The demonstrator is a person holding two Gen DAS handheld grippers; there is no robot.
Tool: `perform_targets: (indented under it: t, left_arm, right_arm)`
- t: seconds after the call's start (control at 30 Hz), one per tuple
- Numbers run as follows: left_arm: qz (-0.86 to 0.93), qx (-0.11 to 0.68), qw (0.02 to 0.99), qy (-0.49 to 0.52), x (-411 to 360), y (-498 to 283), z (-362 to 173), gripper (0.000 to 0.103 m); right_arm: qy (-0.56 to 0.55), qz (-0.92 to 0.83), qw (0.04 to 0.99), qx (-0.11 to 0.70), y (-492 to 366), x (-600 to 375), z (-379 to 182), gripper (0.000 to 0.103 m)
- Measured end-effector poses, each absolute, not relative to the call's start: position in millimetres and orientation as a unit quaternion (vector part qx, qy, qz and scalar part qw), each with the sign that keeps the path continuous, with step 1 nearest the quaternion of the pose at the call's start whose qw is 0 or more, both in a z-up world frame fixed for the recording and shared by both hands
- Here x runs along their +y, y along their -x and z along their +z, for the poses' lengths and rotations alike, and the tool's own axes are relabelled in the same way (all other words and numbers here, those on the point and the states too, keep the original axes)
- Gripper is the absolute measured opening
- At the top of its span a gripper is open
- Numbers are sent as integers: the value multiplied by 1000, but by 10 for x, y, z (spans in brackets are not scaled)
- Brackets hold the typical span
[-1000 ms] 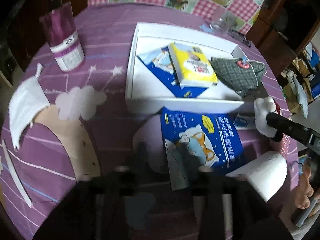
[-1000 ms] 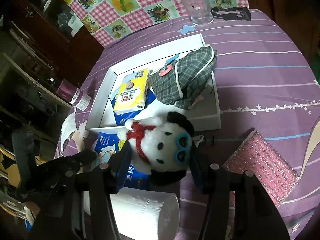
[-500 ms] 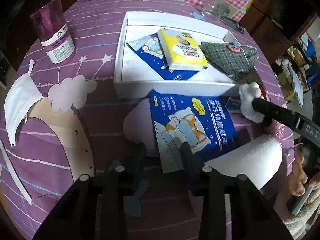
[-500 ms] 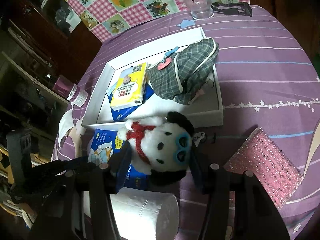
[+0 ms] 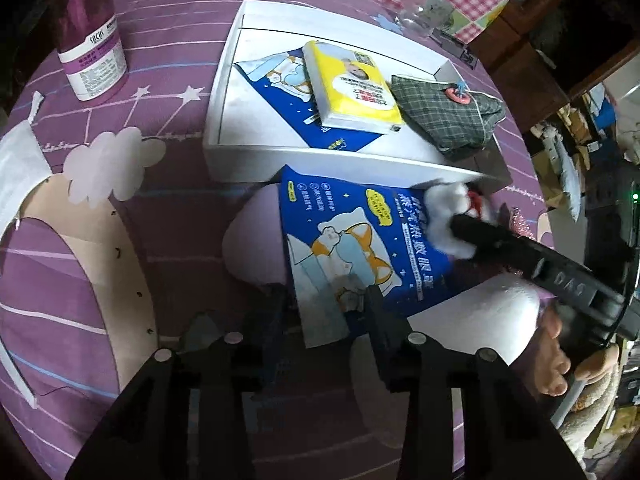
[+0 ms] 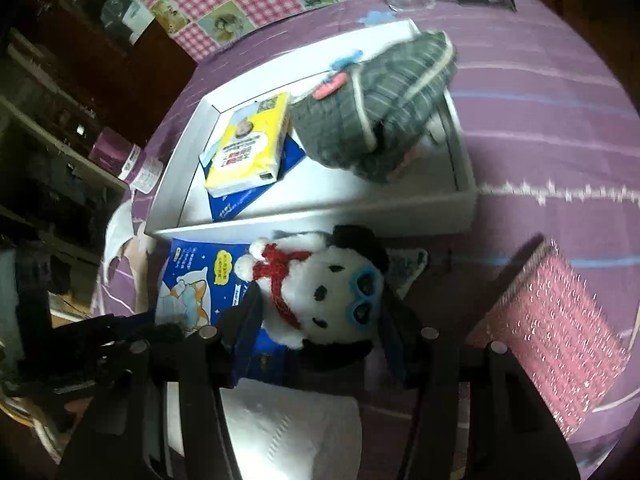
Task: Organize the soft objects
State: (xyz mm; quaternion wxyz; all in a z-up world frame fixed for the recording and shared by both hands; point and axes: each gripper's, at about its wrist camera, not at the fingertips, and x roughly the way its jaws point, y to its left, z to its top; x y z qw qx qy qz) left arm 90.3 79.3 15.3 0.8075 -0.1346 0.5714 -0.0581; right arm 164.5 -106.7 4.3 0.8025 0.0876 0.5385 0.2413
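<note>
Down toward the white tray (image 6: 466,196) came the right gripper (image 6: 318,320), squeezing the plush dog (image 6: 320,284). Just before the tray, the left gripper's (image 5: 324,312) jaws, just opening, straddle the blue packet's (image 5: 360,240) corner without pinching.

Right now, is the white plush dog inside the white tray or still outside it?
Outside. The plush dog is clamped in the right gripper over the blue packet, short of the white tray's near wall.

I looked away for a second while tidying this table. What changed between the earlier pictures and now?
The left gripper closed in around the near edge of the blue packet, its jaws just reopening slightly. The right gripper keeps the plush dog clamped and has sunk slightly. The white tray and its contents stayed put.
</note>
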Motion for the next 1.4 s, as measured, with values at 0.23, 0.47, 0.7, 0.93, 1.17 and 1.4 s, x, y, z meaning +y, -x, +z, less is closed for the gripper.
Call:
perform_targets:
  t: [0.23, 0.47, 0.7, 0.93, 1.17, 1.4]
  left_arm:
    - [-90, 559, 800, 199, 845, -992, 106, 48]
    - [-114, 546, 802, 211, 733, -1052, 112, 56]
    - [-83, 544, 810, 203, 725, -1124, 79, 8]
    - [-107, 506, 833, 196, 715, -1014, 210, 1]
    - [-156, 447, 851, 226, 747, -916, 440, 0]
    - [-186, 381, 878, 224, 612, -791, 772, 0]
  right_arm:
    - [-73, 262, 797, 539, -1637, -927, 30, 55]
    - [-79, 274, 792, 540, -1621, -890, 14, 55]
    - [-83, 277, 790, 540, -1604, -890, 18, 55]
    - [-86, 273, 798, 530, -1557, -944, 88, 55]
    - [-104, 277, 813, 502, -1470, -1061, 338, 55]
    - [-107, 274, 827, 478, -1393, -1126, 614, 55]
